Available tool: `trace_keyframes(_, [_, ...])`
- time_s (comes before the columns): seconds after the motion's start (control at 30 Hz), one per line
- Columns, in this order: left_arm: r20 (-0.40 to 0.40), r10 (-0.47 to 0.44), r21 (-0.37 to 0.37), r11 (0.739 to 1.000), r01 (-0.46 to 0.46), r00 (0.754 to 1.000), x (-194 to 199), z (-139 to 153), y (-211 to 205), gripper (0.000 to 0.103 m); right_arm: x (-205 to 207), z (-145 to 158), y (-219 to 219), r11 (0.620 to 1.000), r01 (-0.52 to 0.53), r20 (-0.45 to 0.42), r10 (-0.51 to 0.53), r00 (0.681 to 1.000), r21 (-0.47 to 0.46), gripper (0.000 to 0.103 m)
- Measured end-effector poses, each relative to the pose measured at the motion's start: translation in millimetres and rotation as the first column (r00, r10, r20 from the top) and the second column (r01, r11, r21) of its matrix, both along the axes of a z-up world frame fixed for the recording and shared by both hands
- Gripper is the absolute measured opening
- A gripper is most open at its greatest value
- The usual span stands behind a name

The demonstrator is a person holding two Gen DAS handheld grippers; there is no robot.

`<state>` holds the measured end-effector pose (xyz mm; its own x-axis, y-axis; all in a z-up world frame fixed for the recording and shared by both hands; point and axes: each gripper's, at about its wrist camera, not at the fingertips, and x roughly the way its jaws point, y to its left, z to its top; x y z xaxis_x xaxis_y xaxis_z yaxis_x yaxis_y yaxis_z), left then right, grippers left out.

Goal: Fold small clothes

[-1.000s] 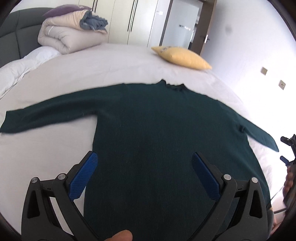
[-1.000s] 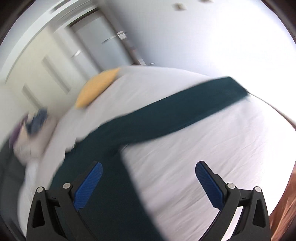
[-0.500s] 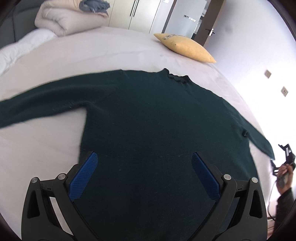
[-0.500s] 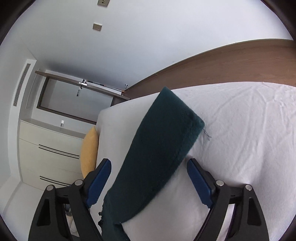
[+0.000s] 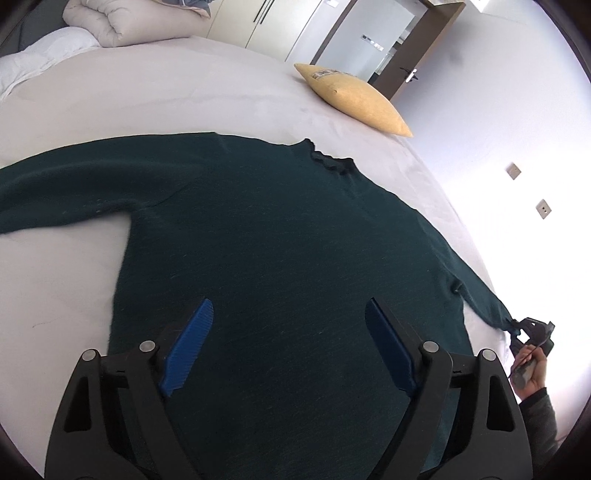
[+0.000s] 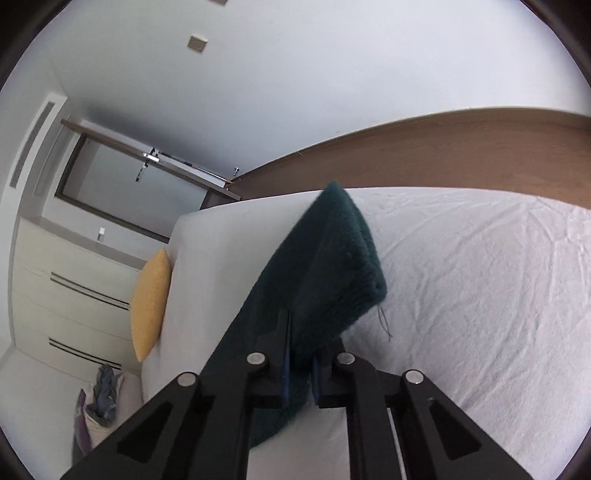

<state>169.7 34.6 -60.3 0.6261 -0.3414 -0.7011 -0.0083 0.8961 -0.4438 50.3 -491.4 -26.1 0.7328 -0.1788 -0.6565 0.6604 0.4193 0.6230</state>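
Note:
A dark green long-sleeved sweater (image 5: 280, 251) lies spread flat on the white bed (image 5: 59, 288), collar to the far side, sleeves out left and right. My left gripper (image 5: 290, 343) is open and empty, hovering over the sweater's lower body. My right gripper (image 6: 299, 363) is shut on the cuff end of the right sleeve (image 6: 332, 273), which stands up between the jaws. In the left wrist view the right gripper (image 5: 532, 332) shows at the sleeve tip near the bed's right edge.
A yellow pillow (image 5: 354, 101) lies on the far side of the bed. Folded duvets (image 5: 110, 18) are stacked at the far left. White wardrobes (image 6: 66, 295), a door and a wall stand beyond. A wooden floor (image 6: 443, 155) runs past the bed's edge.
My right gripper swung to the sleeve's end and closed on the cuff. My left gripper moved forward and lower over the sweater's body, staying open.

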Motion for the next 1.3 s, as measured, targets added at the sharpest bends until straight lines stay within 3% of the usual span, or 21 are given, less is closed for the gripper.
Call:
trace_keyframes(0.1, [0.011,-0.028,-0.042,0.999,0.029,1.0,15.9,5.9,-9.2,0.084,44.7,24.6,42.2,0.98,-0.152,-0.064,0.144,0.987,-0.129,0.01])
trace_keyframes(0.17, [0.022,-0.039,-0.086,0.995,0.041,0.999,23.5,10.6,-11.6,0.084,85.1,43.6,96.2,0.915,-0.316,-0.13,0.292,0.948,-0.251,0.01])
trace_keyframes(0.2, [0.024,-0.047,-0.12,0.992,0.05,0.999,32.2,13.4,-14.4,0.084,104.4,50.1,129.1,0.864,-0.4,-0.168,0.365,0.916,-0.307,0.01])
trace_keyframes(0.27, [0.031,-0.064,-0.176,0.982,0.069,0.997,45.4,18.0,-19.8,0.084,140.2,56.6,206.0,0.717,-0.572,-0.242,0.519,0.82,-0.398,0.009])
trace_keyframes(0.33, [0.03,-0.087,-0.235,0.968,0.091,0.996,57.6,20.3,-25.3,0.085,162.4,51.9,286.0,0.536,-0.705,-0.335,0.631,0.7,-0.464,0.009])
trace_keyframes(0.4, [0.012,-0.109,-0.318,0.942,0.107,0.994,71.2,17.6,-30.1,0.085,174.0,35.2,354.1,0.355,-0.786,-0.446,0.672,0.591,-0.506,0.009])
trace_keyframes(0.43, [0.002,-0.118,-0.356,0.928,0.111,0.993,76.5,14.8,-31.8,0.087,176.7,24.2,381.4,0.283,-0.81,-0.494,0.675,0.548,-0.513,0.009])
trace_keyframes(0.53, [-0.062,-0.135,-0.455,0.886,0.092,0.989,92.8,-1.4,-34.2,0.089,178.5,-3.7,428.6,0.167,-0.852,-0.579,0.668,0.468,-0.497,0.009])
trace_keyframes(0.67, [-0.147,-0.155,-0.559,0.828,0.047,0.977,109.9,-27.9,-36.6,0.089,171.8,-26.7,443.8,0.097,-0.864,-0.646,0.625,0.439,-0.493,0.009])
trace_keyframes(0.8, [-0.173,-0.175,-0.621,0.783,0.03,0.969,122.8,-39.1,-40.2,0.089,166.5,-37.9,447.8,0.053,-0.863,-0.687,0.581,0.436,-0.502,0.009])
trace_keyframes(0.87, [-0.177,-0.194,-0.628,0.777,0.041,0.965,130.9,-36.9,-44.3,0.09,162.9,-40.6,451.5,0.03,-0.858,-0.7,0.563,0.439,-0.514,0.009])
trace_keyframes(0.97, [-0.197,-0.225,-0.592,0.803,0.067,0.954,138.6,-39.5,-56.9,0.095,165.1,-42.8,456.4,0.021,-0.851,-0.7,0.558,0.446,-0.525,0.009])
trace_keyframes(1.03, [-0.207,-0.238,-0.606,0.792,0.066,0.949,145.6,-43.9,-62.0,0.094,164.3,-43.2,458.8,0.014,-0.848,-0.697,0.564,0.444,-0.529,0.009])
trace_keyframes(1.07, [-0.212,-0.24,-0.619,0.783,0.059,0.947,148.5,-47.5,-62.6,0.089,156.8,-43.6,466.0,0.008,-0.848,-0.697,0.565,0.442,-0.531,0.009])
trace_keyframes(1.1, [-0.216,-0.244,-0.626,0.778,0.057,0.945,152.3,-52.7,-66.3,0.065,153.5,-43.4,466.8,0.003,-0.848,-0.697,0.568,0.438,-0.53,0.009])
trace_keyframes(1.13, [-0.226,-0.252,-0.622,0.781,0.06,0.941,155.7,-56.1,-69.7,0.032,144.4,-41.9,466.3,0.0,-0.849,-0.694,0.576,0.433,-0.529,0.009])
trace_keyframes(1.23, [-0.244,-0.256,-0.58,0.811,0.07,0.935,165.4,-59.2,-77.0,0.008,140.1,-36.8,466.9,0.015,-0.853,-0.671,0.61,0.422,-0.522,0.017])
trace_keyframes(1.3, [-0.235,-0.255,-0.569,0.818,0.08,0.938,166.0,-57.0,-76.3,0.006,134.0,-27.5,454.9,0.082,-0.86,-0.609,0.673,0.421,-0.503,0.033])
